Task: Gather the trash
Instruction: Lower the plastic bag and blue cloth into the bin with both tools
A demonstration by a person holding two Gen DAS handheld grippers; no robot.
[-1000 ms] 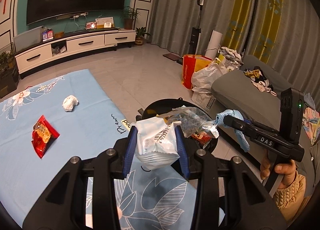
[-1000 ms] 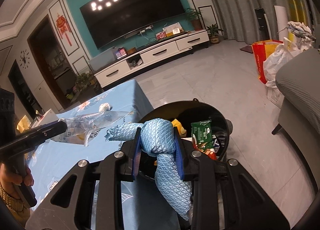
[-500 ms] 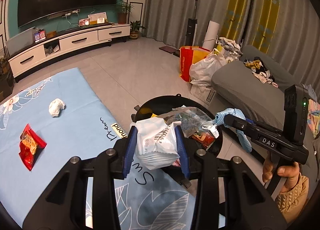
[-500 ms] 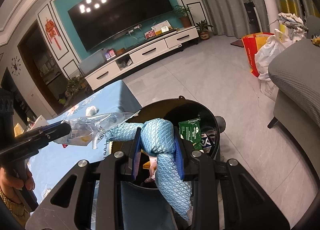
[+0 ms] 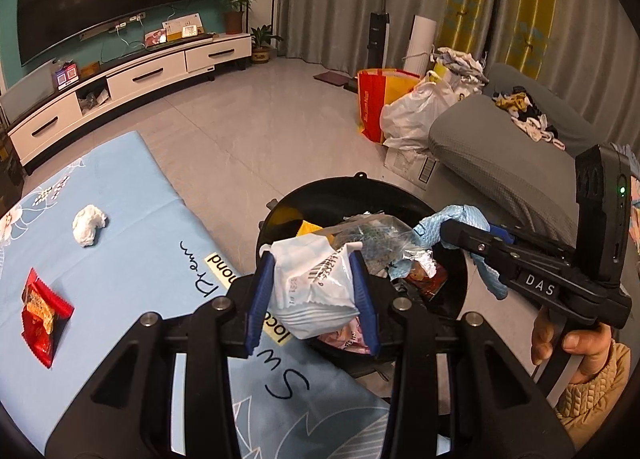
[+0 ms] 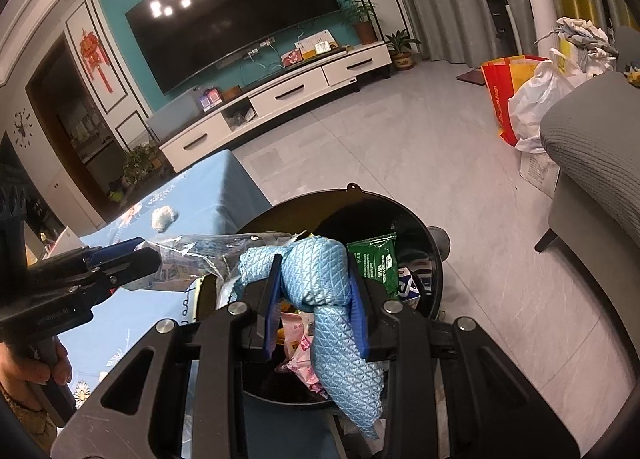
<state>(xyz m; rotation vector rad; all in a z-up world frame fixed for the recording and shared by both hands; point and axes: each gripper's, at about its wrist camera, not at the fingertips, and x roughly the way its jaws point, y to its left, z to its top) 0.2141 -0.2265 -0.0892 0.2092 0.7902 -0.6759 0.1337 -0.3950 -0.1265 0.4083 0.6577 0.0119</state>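
Observation:
My left gripper (image 5: 314,295) is shut on a white plastic wrapper (image 5: 316,287) with a clear crinkled bag (image 5: 372,235) attached, held over the near rim of a black round trash bin (image 5: 360,187). My right gripper (image 6: 316,299) is shut on a light blue quilted cloth (image 6: 320,279) that hangs above the same bin (image 6: 420,219). The bin holds wrappers, among them a green packet (image 6: 374,263). A red snack wrapper (image 5: 40,307) and a crumpled white tissue (image 5: 88,225) lie on the blue mat (image 5: 132,187).
A grey sofa (image 5: 500,163) stands right of the bin, with white and red bags (image 5: 396,107) beside it. A white TV cabinet (image 5: 132,79) runs along the far wall. Grey tiled floor (image 5: 260,131) lies beyond the mat.
Both grippers have moved forward and closer over the bin, each still holding its item. The bin fills more of both views.

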